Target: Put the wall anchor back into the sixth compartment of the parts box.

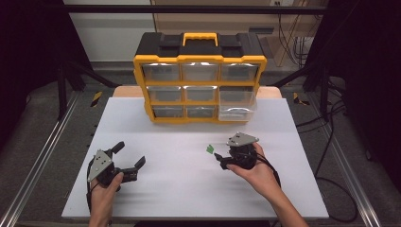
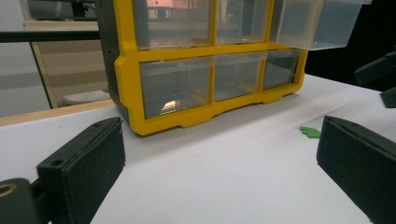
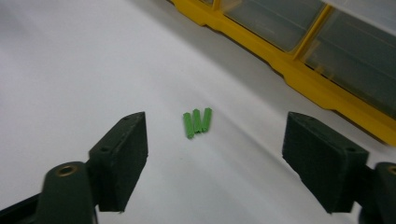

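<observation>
Three small green ribs, joined side by side into one little green piece (image 3: 197, 122), lay flat on the white table (image 1: 156, 189), well in front of the yellow drawer cabinet (image 1: 200, 87) and apart from it. I judged it light, stiff plastic, thin enough to skate on the smooth sheet if nudged, so I reckoned the hold belonged across its narrow width, pads on the two outer ribs, low against the table. From the left gripper view the same piece (image 2: 310, 132) sat just beyond that gripper's far pad.

My right gripper (image 1: 218, 161) pointed at the piece from just beside it. In the right gripper view its jaws stood wide apart with the piece centred ahead of them and nothing between the pads, so it held nothing. I could not tell how high the pads rode above the sheet.

My left gripper (image 1: 128, 155) rested near the left front of the table, jaws spread and empty, aimed toward the cabinet's bottom row.

On the cabinet, one clear drawer (image 1: 237, 105) at the right end was pulled out and looked empty. I took it as the likely home for the piece. The other drawers sat flush in their frame.
</observation>
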A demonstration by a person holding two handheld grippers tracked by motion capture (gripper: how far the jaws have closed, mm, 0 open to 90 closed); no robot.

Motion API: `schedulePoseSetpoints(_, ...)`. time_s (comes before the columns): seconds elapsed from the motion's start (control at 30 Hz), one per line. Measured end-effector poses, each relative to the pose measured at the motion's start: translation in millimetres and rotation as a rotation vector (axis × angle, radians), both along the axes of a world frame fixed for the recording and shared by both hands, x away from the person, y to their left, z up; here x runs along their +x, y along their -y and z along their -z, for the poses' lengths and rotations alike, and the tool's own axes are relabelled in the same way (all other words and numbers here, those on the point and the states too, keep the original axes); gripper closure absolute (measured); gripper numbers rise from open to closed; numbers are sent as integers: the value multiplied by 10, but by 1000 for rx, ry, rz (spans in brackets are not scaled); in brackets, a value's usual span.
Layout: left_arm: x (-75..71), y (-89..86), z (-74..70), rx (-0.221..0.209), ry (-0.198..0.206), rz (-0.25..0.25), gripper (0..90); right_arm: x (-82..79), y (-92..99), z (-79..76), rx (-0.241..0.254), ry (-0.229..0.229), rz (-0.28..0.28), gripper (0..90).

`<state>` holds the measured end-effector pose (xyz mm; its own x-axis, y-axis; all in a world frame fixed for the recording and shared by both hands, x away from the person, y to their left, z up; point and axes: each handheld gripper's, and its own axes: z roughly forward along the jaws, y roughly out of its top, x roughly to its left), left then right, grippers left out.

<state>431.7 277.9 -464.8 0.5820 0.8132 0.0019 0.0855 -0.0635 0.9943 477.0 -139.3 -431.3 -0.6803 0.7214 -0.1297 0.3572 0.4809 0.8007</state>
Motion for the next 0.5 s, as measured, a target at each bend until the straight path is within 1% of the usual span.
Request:
schedulePoseSetpoints(0.07,3,11,2,7,-2,4,11,49,-30,27,-8,-16,11,275)
schedulePoseSetpoints(0.1,4,16,4,10,-3,5,11,68,-38,37,-6,-22,14,293)
schedulePoseSetpoints(0.17,7,23,6,11,-5,7,11,125,-62,63,14,-37,22,345)
schedulePoseSetpoints(0.23,8,26,7,10,-5,8,12,176,-80,81,15,-40,31,391)
schedulePoseSetpoints(0.3,11,27,9,10,-6,7,12,236,-100,100,34,-56,47,452)
schedulePoseSetpoints(0.33,13,27,11,10,-7,7,12,264,-110,106,54,-62,51,492)
schedulePoseSetpoints(0.43,14,23,11,7,-8,5,12,337,-161,156,73,-69,58,558)
schedulePoseSetpoints(0.5,12,18,9,6,-8,4,12,384,-199,214,81,-89,66,576)
